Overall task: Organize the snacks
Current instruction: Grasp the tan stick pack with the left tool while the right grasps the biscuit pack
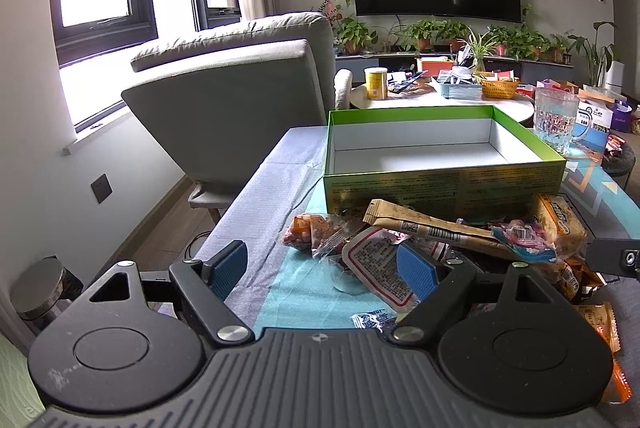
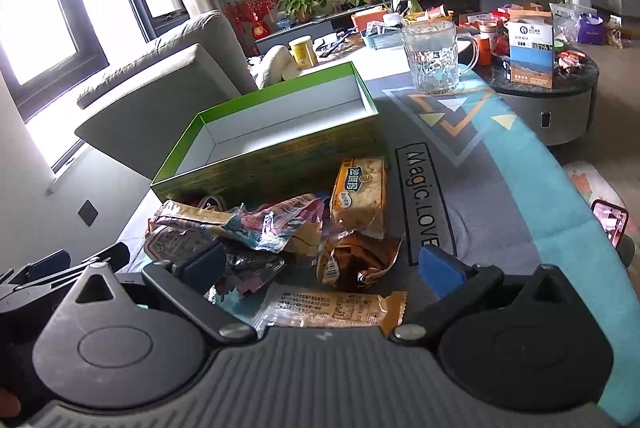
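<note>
**Snacks piled before an empty green box**

On the worktop [image 1: 256, 180], the left hand-held gripper [image 1: 324, 270] hovers with jaws wide apart, nothing between them, over the near left edge of the snack pile [image 1: 440, 240]. Behind the pile stands the open green box [image 1: 440, 184], its white inside bare. The right hand-held gripper [image 2: 320, 268] also stands wide and unclamped, an orange wrapper [image 2: 352, 260] lying between its pads. A glass mug [image 2: 434, 58] stands further right.

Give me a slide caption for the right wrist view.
Open right gripper hovers over a heap of snack packets beside an empty green box on the table.
</note>
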`<state>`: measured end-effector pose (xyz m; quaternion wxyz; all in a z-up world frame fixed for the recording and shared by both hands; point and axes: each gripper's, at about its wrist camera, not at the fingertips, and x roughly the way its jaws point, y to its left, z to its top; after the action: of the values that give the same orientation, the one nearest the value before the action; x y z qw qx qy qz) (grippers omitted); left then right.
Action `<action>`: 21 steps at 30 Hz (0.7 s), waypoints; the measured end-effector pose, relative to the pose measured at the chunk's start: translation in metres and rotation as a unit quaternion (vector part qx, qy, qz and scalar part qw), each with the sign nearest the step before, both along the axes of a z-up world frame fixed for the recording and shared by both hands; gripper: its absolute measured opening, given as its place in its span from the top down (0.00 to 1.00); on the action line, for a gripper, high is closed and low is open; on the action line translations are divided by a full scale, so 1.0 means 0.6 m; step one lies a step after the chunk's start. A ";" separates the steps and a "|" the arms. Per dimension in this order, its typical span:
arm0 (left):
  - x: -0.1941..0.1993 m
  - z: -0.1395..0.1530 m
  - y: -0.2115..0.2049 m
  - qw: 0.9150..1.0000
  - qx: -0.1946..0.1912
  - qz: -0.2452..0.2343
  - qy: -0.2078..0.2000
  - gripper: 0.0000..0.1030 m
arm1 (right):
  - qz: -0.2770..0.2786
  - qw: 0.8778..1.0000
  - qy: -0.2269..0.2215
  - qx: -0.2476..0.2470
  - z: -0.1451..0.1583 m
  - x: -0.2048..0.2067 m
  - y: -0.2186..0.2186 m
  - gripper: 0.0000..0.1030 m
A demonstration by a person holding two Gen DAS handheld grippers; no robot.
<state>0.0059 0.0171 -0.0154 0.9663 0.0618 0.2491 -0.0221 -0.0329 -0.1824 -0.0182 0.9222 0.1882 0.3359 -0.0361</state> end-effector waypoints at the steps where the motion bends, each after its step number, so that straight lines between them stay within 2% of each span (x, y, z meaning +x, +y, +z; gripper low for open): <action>1: 0.001 0.000 0.000 1.000 -0.002 -0.001 0.001 0.21 | 0.000 1.000 0.001 0.001 0.000 0.001 0.000 0.65; 5: 0.007 0.005 -0.001 1.000 -0.026 -0.002 0.007 0.21 | -0.002 1.000 0.004 0.000 -0.003 0.003 -0.002 0.65; 9: 0.032 0.018 -0.013 0.995 -0.094 0.011 0.042 0.22 | -0.008 1.000 0.006 0.001 -0.004 0.010 -0.007 0.65; 11: 0.049 0.023 -0.028 0.992 -0.114 0.012 0.058 0.22 | -0.013 1.000 0.008 0.000 -0.004 0.017 -0.011 0.65; 17: 0.110 0.017 -0.059 0.985 -0.129 0.046 0.108 0.22 | -0.014 1.000 0.005 -0.008 -0.014 0.034 -0.021 0.65; 21: 0.137 -0.001 -0.055 0.971 -0.136 0.081 0.181 0.22 | -0.018 1.000 0.016 -0.001 -0.026 0.053 -0.033 0.65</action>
<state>0.0884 -0.0161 -0.0157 0.9030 -0.0959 0.4187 0.0117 -0.0013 -0.2020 -0.0336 0.9161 0.1926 0.3472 -0.0558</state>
